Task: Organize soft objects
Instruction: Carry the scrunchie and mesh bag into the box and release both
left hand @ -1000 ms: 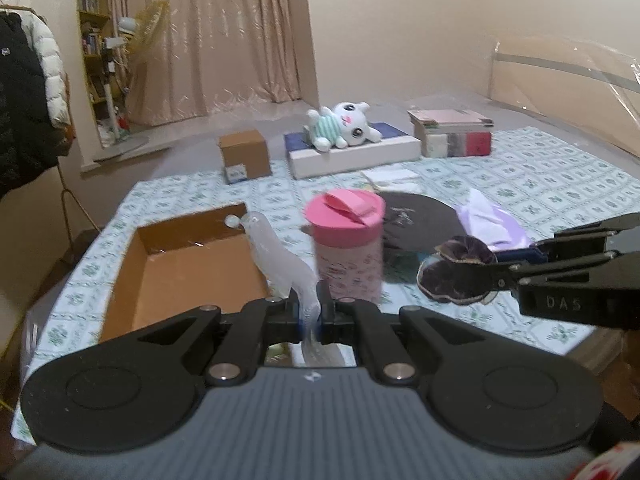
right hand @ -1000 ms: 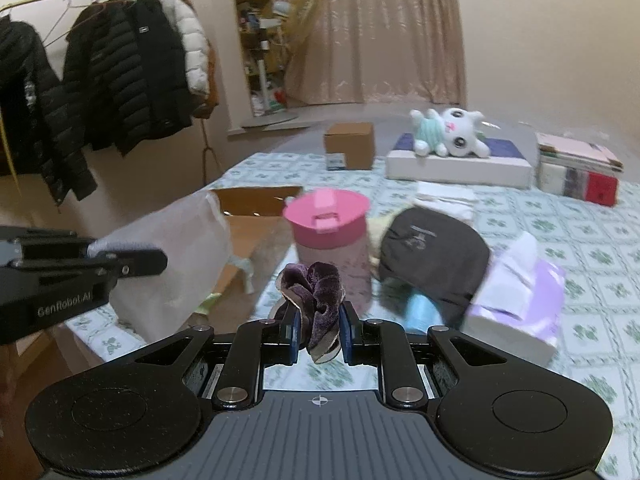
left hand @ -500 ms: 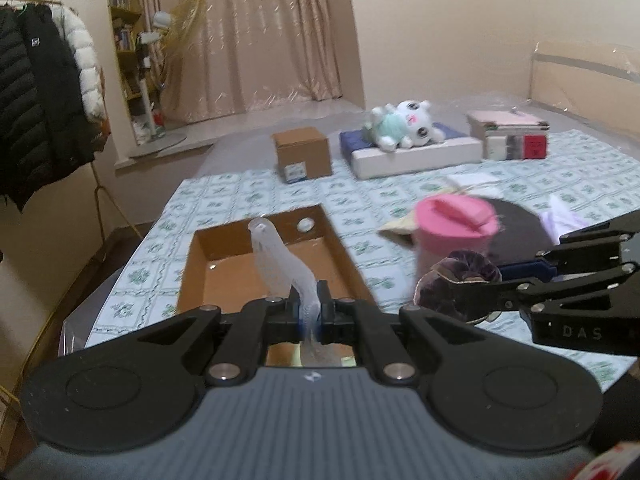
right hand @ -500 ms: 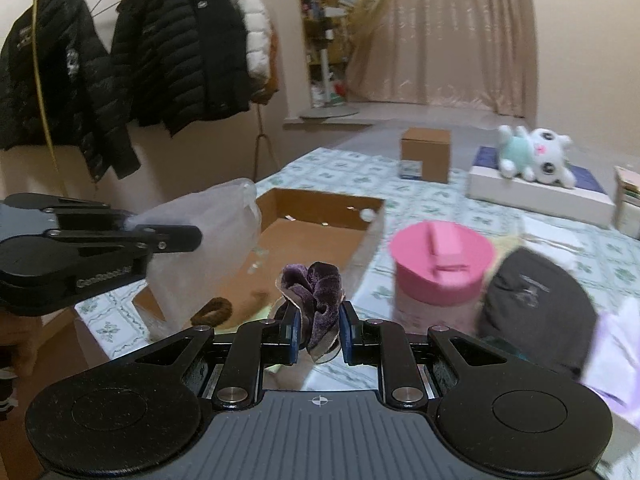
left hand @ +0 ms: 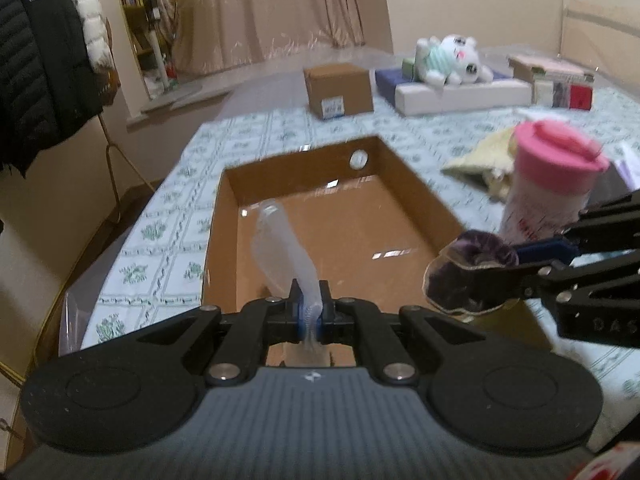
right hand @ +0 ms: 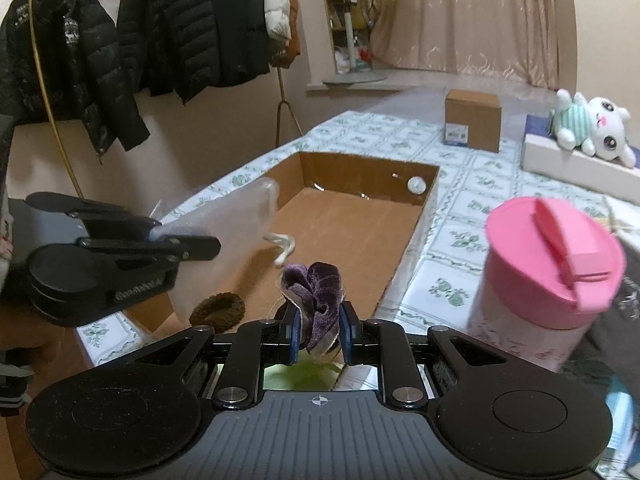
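Black puffer jackets (right hand: 80, 64) hung on a rack at the far left, beside the bed. On the patterned bedspread (left hand: 168, 216) lay an open cardboard tray (left hand: 340, 232), with a brown hair tie (right hand: 218, 308) on its floor near the front corner. Over the tray's near end the left gripper (left hand: 310, 312) pinched a clear plastic bag (left hand: 280, 248) tightly. Just to its right, the right gripper (right hand: 318, 330) was clamped on a purple velvet scrunchie (right hand: 316, 288), held above the tray's near right edge. A pink-lidded cup (right hand: 548, 256) stood close beside that edge. Farther back sat a small brown box (left hand: 340, 90) and a white plush toy (left hand: 452, 56) on a flat white box (left hand: 460, 94).
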The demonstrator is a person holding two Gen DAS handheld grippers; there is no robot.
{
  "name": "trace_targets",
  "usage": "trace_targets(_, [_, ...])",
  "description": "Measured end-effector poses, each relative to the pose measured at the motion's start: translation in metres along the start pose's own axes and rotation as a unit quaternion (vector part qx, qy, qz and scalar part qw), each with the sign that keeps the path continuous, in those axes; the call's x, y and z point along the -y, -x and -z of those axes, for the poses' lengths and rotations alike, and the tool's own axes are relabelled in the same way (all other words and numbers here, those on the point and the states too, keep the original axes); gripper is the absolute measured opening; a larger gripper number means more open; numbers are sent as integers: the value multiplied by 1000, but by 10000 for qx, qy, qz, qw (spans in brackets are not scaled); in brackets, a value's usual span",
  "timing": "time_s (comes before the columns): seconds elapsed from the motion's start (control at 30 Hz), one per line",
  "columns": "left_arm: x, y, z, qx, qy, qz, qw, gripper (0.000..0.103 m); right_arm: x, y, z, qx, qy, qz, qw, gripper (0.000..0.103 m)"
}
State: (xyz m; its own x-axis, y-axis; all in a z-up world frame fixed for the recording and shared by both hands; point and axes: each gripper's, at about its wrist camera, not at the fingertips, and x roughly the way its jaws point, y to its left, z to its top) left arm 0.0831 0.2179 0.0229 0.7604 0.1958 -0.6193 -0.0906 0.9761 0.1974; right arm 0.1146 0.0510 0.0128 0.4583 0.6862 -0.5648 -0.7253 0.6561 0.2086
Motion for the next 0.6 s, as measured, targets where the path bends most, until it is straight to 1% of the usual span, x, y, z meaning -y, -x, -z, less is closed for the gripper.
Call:
trace_targets(0.1, [-2, -10, 6, -133, 11, -27, 9999, 8, 2, -12, 1, -75, -27, -34, 10000, 20])
trace_targets(0.17, [-4, -9, 8, -122, 93, 56, 9999, 10, 3, -17, 1, -112, -33, -59, 9999, 20])
trace_targets(0.2, [-5, -7, 9, -110, 162, 98, 9998, 18, 3, -19, 1, -126, -34, -66, 9999, 20])
trace_targets(0.23, [-5, -5, 10, -105, 221, 122, 9996, 30, 3, -21, 2, -137, -37, -75, 9999, 20])
trace_targets(0.3, [-6, 1, 12, -67, 283, 108, 9995, 38, 3, -23, 2, -156, -37, -97, 9998, 20])
trace_targets(0.47, [-11, 16, 14, 25, 474, 39, 9989, 40, 1, -26, 4, -211, -24, -118, 9997, 20])
trace_targets(0.6, [-17, 25, 19, 65, 701, -26, 9975, 41, -2, -27, 4, -169, -17, -173, 9997, 21])
